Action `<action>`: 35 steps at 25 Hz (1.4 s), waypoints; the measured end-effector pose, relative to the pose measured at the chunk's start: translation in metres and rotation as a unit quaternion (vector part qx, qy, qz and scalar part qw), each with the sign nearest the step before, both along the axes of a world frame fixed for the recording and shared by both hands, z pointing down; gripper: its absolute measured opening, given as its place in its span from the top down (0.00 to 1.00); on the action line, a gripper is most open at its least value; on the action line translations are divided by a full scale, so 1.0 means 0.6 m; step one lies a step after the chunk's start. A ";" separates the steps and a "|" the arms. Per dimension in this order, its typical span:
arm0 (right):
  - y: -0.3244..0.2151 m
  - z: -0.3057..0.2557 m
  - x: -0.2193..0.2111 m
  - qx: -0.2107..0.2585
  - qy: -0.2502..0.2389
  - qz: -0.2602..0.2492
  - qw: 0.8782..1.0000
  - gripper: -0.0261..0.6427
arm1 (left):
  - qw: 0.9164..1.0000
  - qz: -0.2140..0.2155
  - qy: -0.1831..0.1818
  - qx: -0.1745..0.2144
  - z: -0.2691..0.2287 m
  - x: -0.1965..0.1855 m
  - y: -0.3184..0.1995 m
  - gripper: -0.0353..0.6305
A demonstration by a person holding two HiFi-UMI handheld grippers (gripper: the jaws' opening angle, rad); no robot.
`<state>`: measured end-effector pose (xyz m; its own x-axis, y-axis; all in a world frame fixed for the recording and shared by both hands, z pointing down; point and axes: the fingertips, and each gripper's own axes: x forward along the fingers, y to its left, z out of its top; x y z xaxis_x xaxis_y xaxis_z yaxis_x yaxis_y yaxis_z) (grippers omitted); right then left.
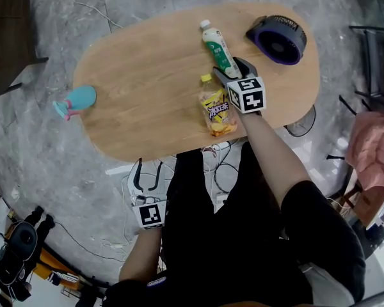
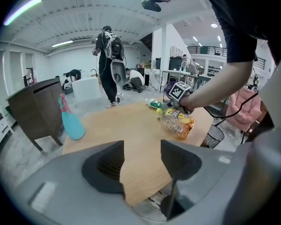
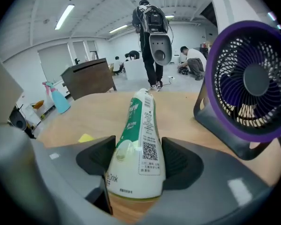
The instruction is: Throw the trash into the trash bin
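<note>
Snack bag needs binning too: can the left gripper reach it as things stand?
Probably not without moving in: the left gripper hangs open off the near edge of the table, and the right arm lies beside the snack bag.

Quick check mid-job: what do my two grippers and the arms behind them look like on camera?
The left gripper and the right gripper look alike. Each has a grey moulded body and two dark jaws with ribbed inner faces. Each also carries a white cube printed with black square markers. The person wears a black top with short sleeves, so the forearms are uncovered.
</note>
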<state>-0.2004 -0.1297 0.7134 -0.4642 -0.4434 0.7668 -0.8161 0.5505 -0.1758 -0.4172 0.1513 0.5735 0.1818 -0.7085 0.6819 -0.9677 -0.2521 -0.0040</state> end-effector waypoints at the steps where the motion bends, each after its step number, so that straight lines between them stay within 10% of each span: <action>1: -0.001 -0.001 0.002 0.001 -0.007 0.004 1.000 0.46 | 1.000 0.001 -0.002 -0.002 0.000 0.000 0.001 0.57; 18: 0.154 -0.200 0.163 0.067 -0.152 -0.033 0.986 0.46 | 0.993 0.111 -0.002 0.034 -0.038 0.227 -0.140 0.57; 35: 0.328 -0.163 0.625 0.043 -0.133 0.176 0.974 0.46 | 0.954 0.299 0.005 0.033 -0.046 0.625 -0.203 0.57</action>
